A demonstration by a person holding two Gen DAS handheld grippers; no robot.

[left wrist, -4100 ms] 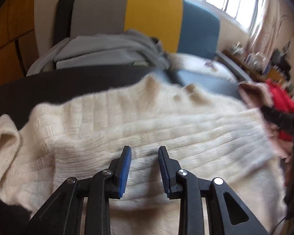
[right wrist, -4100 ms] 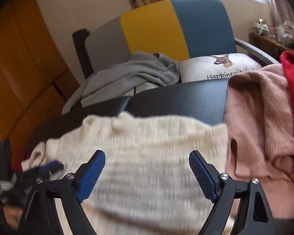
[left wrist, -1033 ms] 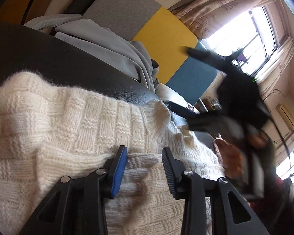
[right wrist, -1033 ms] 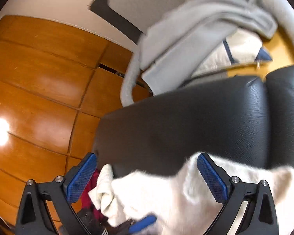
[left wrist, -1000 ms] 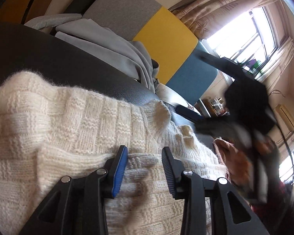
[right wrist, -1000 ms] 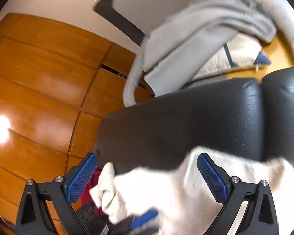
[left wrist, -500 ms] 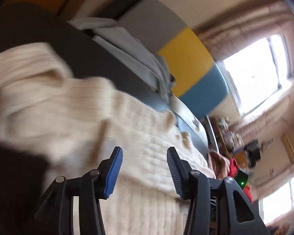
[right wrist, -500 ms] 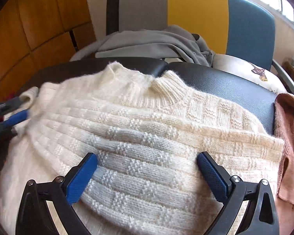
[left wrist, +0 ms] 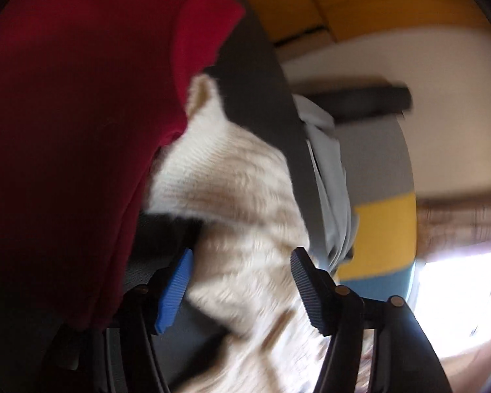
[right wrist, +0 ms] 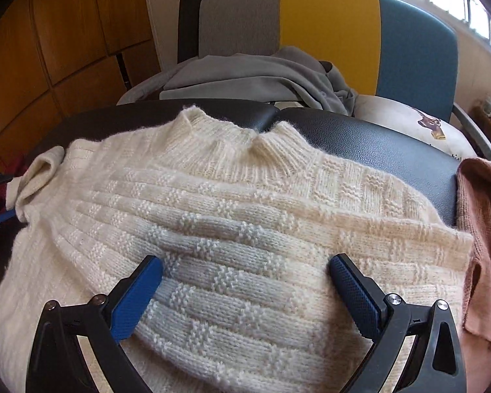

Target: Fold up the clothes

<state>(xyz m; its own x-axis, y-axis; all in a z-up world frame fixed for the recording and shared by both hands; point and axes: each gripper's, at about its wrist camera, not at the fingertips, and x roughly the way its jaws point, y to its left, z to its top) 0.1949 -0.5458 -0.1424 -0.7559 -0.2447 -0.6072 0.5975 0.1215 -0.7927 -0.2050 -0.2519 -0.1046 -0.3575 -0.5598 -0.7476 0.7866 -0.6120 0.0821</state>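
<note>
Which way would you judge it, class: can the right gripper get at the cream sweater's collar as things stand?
Probably yes. The right gripper stands open over the cream sweater, and the collar lies uncovered straight ahead, with nothing between.

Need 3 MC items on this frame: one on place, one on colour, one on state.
1. Where does the cream sweater lie?
A. on the black padded surface
B. on the striped chair's seat
C. on the floor

2. What colour is the garment at the sweater's right edge?
A. green
B. dusty pink
C. navy

3. How does the right gripper stand?
A. shut on the collar
B. shut on a sleeve
C. open over the sweater's body

Key: 1 A, black padding shows around the collar; 2 B, pink knit borders the right edge; 3 C, the blue pads stand wide apart, pinching nothing.
</note>
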